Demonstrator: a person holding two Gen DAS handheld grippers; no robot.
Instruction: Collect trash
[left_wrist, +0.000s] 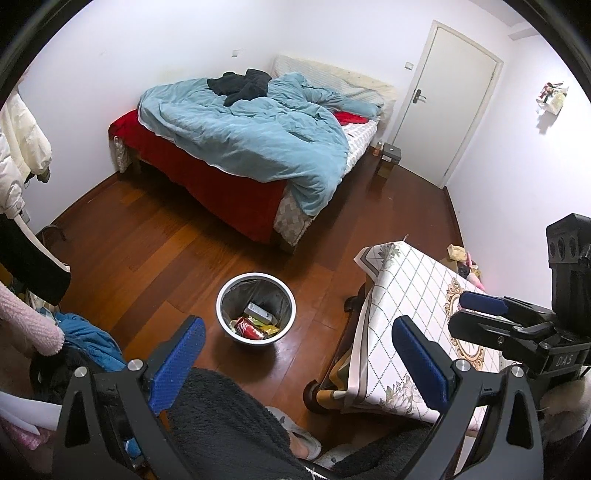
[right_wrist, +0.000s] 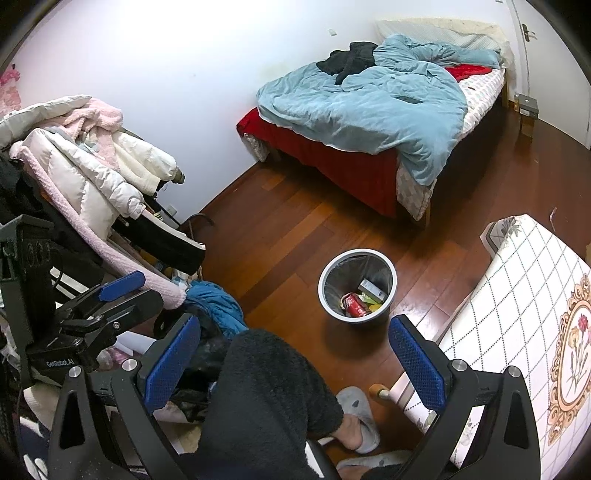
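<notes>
Standing on bare wooden floor (left_wrist: 155, 258) between the bed (left_wrist: 236, 147) and the bench (left_wrist: 413, 295), the trash bin (left_wrist: 256, 309) has open room all round. Inside lie a red can (left_wrist: 251, 328), a grey box (left_wrist: 260, 312) and yellow scraps. Both the left gripper (left_wrist: 299, 365) and right gripper (right_wrist: 295, 363) hang spread and empty above a dark-trousered leg (right_wrist: 266, 398), the bin well ahead of their fingers.

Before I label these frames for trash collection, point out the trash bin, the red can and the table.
trash bin (left_wrist: 221, 295): left wrist view, on its pale rim.
red can (right_wrist: 356, 305): right wrist view, on its side, inside the bin.
table (left_wrist: 413, 291): left wrist view, on its checked cloth.
</notes>
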